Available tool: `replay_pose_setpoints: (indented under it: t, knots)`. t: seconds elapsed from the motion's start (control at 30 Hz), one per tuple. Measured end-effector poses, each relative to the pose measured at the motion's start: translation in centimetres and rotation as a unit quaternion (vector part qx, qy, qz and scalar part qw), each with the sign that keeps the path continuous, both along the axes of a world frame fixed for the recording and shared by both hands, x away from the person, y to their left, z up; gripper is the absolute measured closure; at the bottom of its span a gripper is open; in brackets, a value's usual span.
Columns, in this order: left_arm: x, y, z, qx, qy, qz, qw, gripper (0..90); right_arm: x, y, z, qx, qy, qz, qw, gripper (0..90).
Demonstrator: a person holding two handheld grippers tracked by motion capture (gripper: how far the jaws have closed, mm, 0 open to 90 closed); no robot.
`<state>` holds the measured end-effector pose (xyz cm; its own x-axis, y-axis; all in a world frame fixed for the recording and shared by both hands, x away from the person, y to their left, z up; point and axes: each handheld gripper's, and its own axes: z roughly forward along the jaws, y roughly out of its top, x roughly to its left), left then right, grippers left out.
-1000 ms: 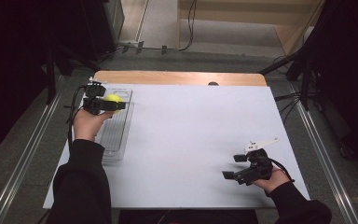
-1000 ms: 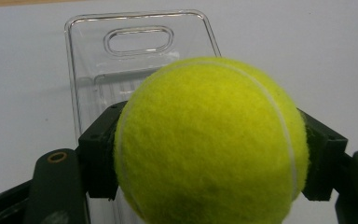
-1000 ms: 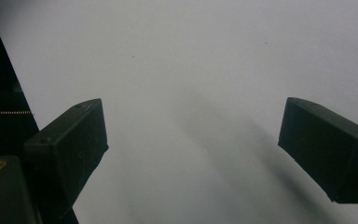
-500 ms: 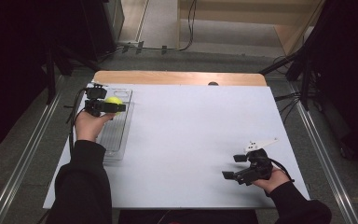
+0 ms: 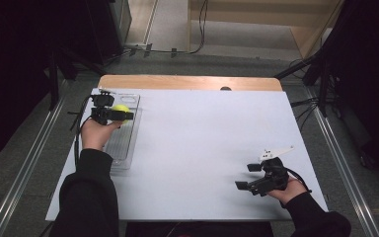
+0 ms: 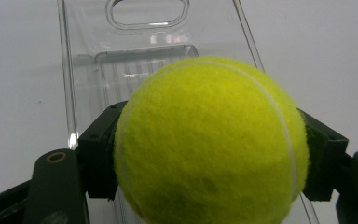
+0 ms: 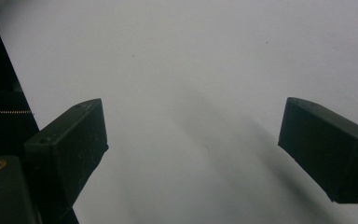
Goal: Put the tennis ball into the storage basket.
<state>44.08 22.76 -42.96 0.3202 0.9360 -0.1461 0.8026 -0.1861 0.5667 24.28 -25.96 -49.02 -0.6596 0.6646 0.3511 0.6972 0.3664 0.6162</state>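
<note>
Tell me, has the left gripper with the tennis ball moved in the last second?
No. In the high view the left gripper holds the tennis ball at the same spot over the far end of the clear tray.

Left gripper [image 5: 120,115] grips a yellow ball [image 5: 121,108] above the clear tray [image 5: 123,148] at table's [image 5: 197,138] left edge. Right gripper [image 5: 248,177] sits near the front-right corner, jaws apart w/ nothing between.
</note>
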Motion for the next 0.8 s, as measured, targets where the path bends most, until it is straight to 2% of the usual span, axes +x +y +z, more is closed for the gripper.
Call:
replay_pose_setpoints:
  t: [0.53, 0.6, 0.67, 0.8]
  knots:
    - [0.10, -0.08, -0.37, 0.004, 0.010, -0.007, 0.9999, 25.1, 0.00, -0.02, 0.00, 0.000, -0.002, 0.001, 1.0000, 6.2]
    - [0.08, -0.21, -0.38, 0.016, 0.009, -0.009, 0.9998, 25.0, 0.00, -0.03, 0.00, 0.000, -0.002, 0.001, 1.0000, 6.2]
    - [0.08, -0.26, -0.41, 0.017, 0.010, -0.011, 0.9997, 24.9, 0.00, -0.02, 0.00, 0.000, -0.001, 0.001, 1.0000, 6.2]
    - [0.16, -0.08, -0.37, 0.009, 0.012, -0.006, 0.9999, 22.2, -0.01, -0.02, 0.00, 0.000, -0.001, 0.001, 1.0000, 6.2]
